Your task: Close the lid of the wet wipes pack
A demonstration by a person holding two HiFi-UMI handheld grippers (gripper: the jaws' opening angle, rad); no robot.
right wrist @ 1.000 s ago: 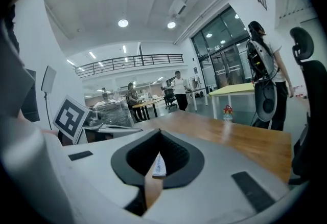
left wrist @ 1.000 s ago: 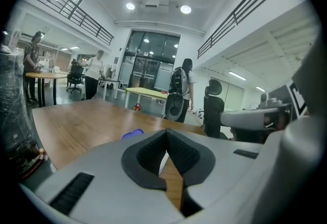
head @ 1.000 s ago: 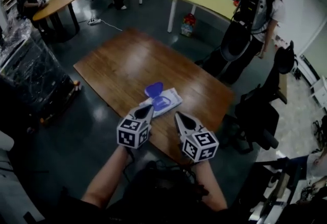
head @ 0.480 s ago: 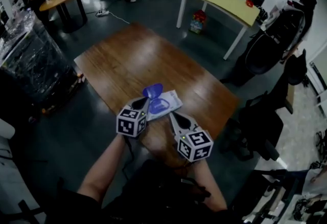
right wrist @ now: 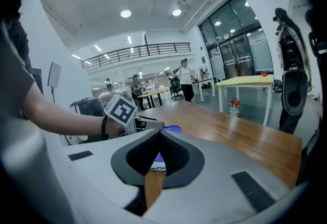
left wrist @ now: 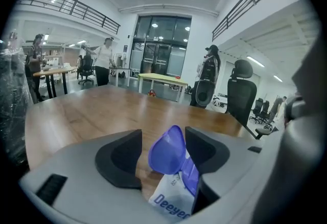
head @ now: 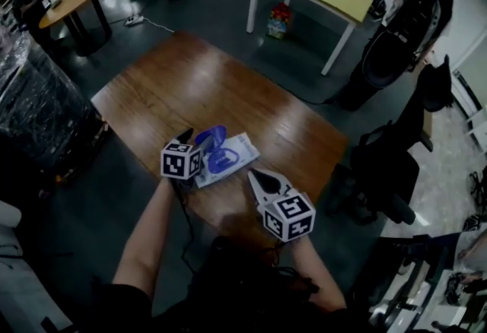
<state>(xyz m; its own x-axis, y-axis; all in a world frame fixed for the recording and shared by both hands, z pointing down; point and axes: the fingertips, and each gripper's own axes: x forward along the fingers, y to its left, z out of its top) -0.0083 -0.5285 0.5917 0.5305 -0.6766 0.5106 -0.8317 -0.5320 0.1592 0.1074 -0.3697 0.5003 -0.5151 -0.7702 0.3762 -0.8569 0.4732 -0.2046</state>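
**While the lid [left wrist: 167,150] stands up, the pack [head: 240,150] can skid**

Your left gripper [head: 187,137] is opening around the raised purple lid, not pinching it; your right gripper [right wrist: 156,159] is closed, empty, near the pack on the table [head: 198,88]. Push sideways and the loose pack slides.

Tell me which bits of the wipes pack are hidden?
Left gripper view: the wipes pack's printed name is partly covered by a jaw of the left tongs, which are opening round the purple lid.
Right gripper view: the shut right tongs hide most of the pack.
Head view: the print is too small.
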